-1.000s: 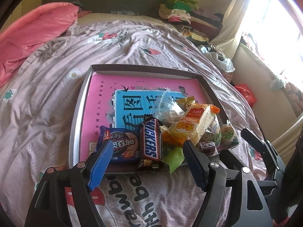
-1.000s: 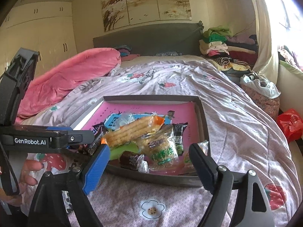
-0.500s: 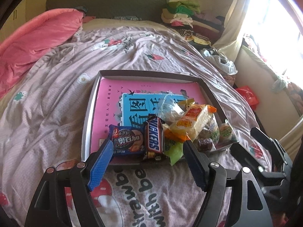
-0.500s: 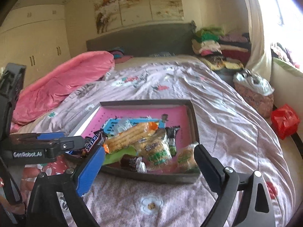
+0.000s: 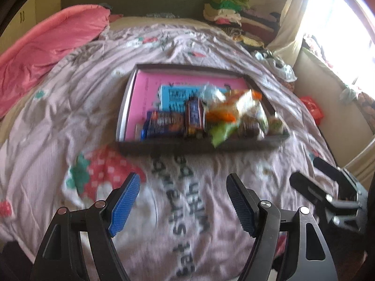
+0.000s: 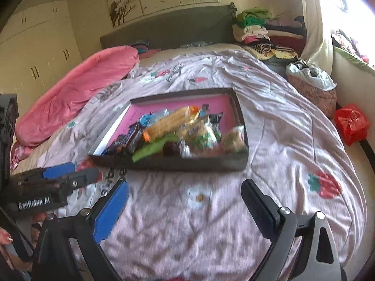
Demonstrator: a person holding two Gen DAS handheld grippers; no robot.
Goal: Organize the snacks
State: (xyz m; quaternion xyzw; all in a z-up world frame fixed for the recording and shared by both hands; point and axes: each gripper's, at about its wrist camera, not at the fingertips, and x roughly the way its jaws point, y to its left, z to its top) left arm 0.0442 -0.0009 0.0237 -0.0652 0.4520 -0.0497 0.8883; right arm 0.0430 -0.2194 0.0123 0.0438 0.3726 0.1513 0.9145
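A dark shallow tray [image 5: 199, 146] with a pink printed bottom lies on the bed. Its near half holds a heap of snacks: a blue cookie pack [image 5: 164, 123], a Snickers bar [image 5: 194, 117], a long orange-ended cracker pack [image 6: 173, 121] and a green wrapper [image 6: 152, 148]. My left gripper [image 5: 182, 180] hangs open over the bedcover, short of the tray, with nothing between its blue pads. My right gripper [image 6: 185, 185] stands wide open, also short of the tray and empty. Each gripper shows at the edge of the other's view, the right gripper [image 5: 304, 171] and the left gripper [image 6: 82, 171].
A rolled pink quilt [image 6: 70, 93] lies along the bed's left side. Folded clothes [image 6: 257, 28] are piled at the far right by the headboard. A red bag [image 6: 351, 124] sits on the floor to the right. A person's hand [image 6: 7, 238] holds the left gripper.
Both grippers have drawn back from the tray toward the near end of the bed, so the tray looks smaller and farther. The right jaws have spread a little wider. The snacks have not moved.
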